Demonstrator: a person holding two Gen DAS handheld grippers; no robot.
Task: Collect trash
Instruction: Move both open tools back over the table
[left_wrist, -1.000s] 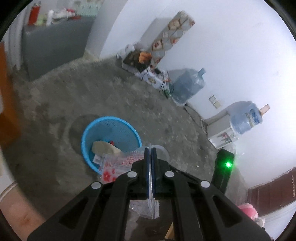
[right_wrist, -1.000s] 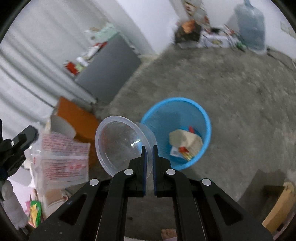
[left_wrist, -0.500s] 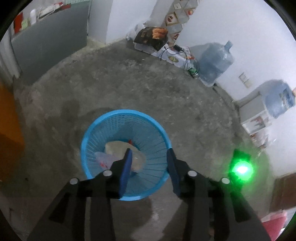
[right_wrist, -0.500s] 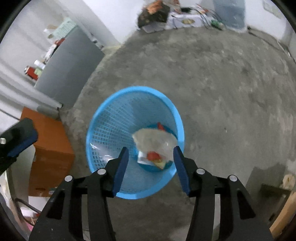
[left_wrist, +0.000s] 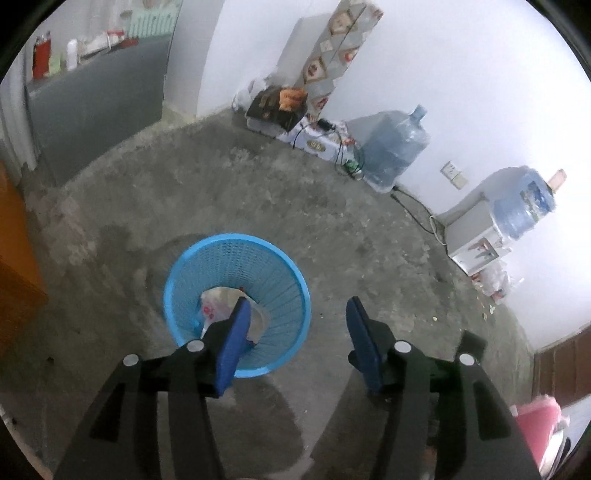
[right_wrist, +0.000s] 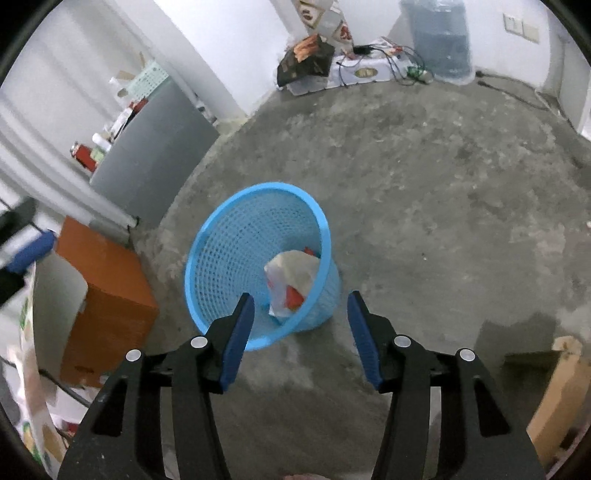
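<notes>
Left wrist view: left tongs (left_wrist: 295, 314) just opened further, nothing between jaws; blue basket (left_wrist: 236, 302) lower centre on floor (left_wrist: 258, 192), wrappers (left_wrist: 216, 304) inside.

Right wrist view: right tongs (right_wrist: 300, 309) wide, empty; basket left of centre. Lift clear of rim before seeking more trash.

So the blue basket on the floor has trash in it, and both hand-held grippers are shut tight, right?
Not quite. The blue basket does hold trash, but both are open: the right hand-held gripper in the right wrist view, the left hand-held gripper in the left wrist view, nothing between them.
</notes>
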